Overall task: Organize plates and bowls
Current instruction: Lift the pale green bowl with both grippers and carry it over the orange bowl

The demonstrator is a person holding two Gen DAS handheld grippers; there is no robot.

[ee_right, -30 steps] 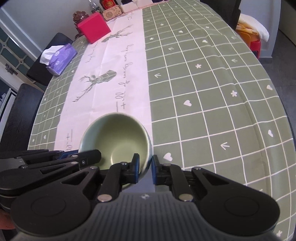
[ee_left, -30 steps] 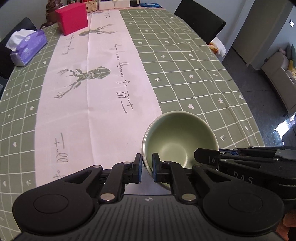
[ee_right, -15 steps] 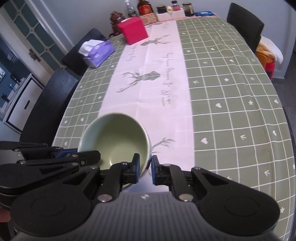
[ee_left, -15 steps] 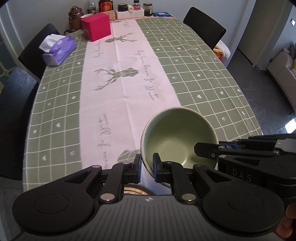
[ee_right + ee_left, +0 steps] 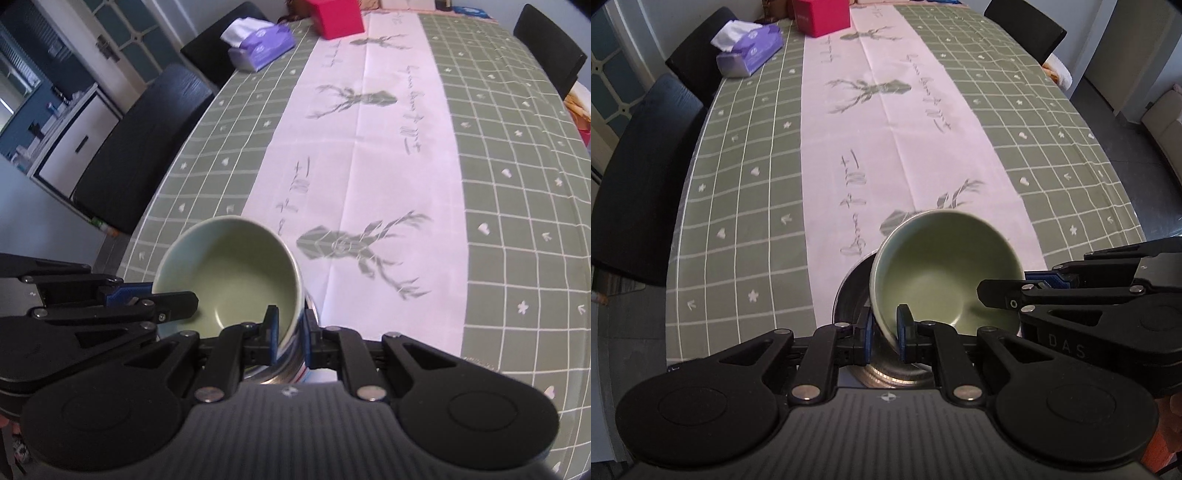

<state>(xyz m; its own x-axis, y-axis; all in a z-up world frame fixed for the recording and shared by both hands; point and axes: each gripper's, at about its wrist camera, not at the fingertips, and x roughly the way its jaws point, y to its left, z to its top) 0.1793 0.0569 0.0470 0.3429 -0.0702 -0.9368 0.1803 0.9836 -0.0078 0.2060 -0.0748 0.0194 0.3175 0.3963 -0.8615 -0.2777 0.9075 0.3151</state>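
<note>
Above a metal dish [image 5: 849,291], left gripper [image 5: 885,334] and right gripper [image 5: 289,334] clamp the green bowl's [image 5: 945,273] rim

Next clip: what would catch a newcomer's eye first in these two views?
First, the pale green bowl, held tilted above the near end of the table, with the left gripper and the right gripper each pinching its rim from opposite sides. Just beneath it sits a dark metal bowl on a stack of plates. At the far end, a bright red box and a purple tissue pack stand out against the green checked tablecloth.
</note>
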